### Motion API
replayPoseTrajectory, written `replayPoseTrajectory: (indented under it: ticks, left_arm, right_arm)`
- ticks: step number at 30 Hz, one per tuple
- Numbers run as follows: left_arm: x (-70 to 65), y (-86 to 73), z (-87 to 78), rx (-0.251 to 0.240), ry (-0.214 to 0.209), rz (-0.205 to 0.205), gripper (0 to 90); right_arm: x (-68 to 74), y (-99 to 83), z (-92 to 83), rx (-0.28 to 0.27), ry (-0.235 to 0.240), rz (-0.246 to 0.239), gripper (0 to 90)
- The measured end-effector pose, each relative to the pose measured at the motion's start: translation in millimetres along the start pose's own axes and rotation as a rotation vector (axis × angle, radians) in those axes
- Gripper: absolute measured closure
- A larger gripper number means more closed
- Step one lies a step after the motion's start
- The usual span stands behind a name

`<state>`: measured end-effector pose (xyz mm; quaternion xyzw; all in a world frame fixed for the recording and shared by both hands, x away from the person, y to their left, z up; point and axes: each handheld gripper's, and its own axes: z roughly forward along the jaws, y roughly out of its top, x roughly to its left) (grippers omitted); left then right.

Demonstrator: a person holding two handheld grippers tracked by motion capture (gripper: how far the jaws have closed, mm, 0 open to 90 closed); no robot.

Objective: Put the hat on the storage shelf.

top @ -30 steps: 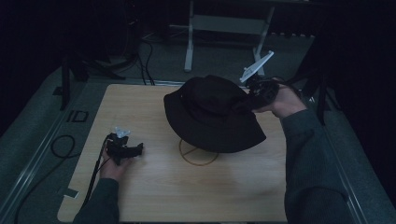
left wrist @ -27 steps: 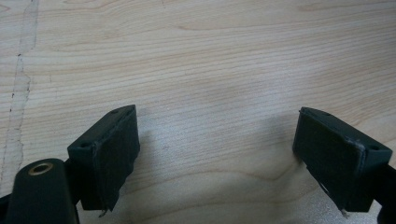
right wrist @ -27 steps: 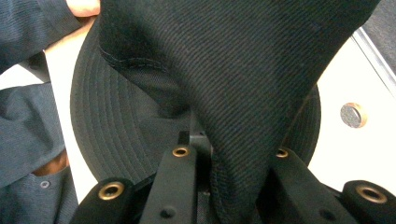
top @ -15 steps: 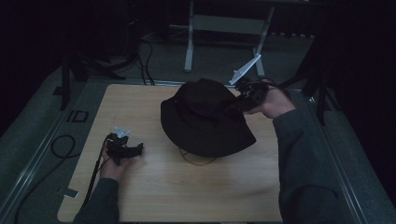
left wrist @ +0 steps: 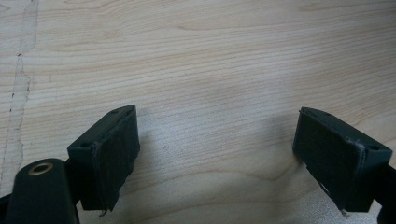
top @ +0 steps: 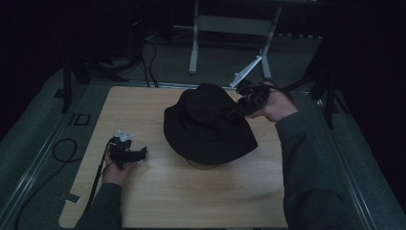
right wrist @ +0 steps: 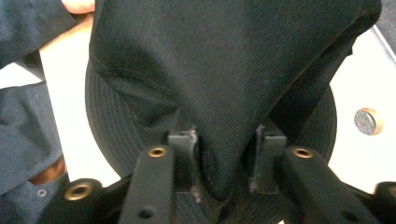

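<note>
Dark floor and a grey stand are seen behind a pale wooden counter in the high view. A black hat is held up over the middle of the counter, tipped to one side. Its far edge is gripped by the right tool, which is raised near the back right. Something round and tan is partly hidden under the hat, but what it is cannot be told. The left tool is rested on the counter at the front left, well apart from the hat. It is likely kept out of the way while the hat is lifted.

Bare wood grain is seen in the left gripper view. The left tool is spread wide, and nothing is held in it.

Black cloth is seen close up in the right gripper view. A fold of the hat is pinched tight by the right tool, so the hat hangs from that one spot. A small round coin-like thing is seen on the counter at the right.
</note>
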<state>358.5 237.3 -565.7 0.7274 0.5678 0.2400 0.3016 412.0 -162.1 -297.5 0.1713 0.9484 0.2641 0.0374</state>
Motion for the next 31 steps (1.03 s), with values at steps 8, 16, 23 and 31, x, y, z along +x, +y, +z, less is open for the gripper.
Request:
replayPoseTrajectory:
  ticks: [8,16,23,31]
  left_arm:
    - [0.0,0.0,0.0,0.001,0.000,0.001,14.8]
    - [0.0,0.0,0.0,0.001,0.000,0.001,14.9]
    - [0.0,0.0,0.0,0.001,0.000,0.000,14.8]
    - [0.0,0.0,0.0,0.001,0.000,0.001,14.9]
  right_arm:
    - [0.5,-1.2,1.1,0.015,-0.020,0.012,49.8]
    - [-1.1,-5.6,-3.1,0.019,-0.062,0.059,26.6]
    - [-1.0,-11.5,-4.4,0.040,-0.098,0.082,15.6]
    - [-6.5,-26.2,-1.7,0.045,-0.107,0.111,14.9]
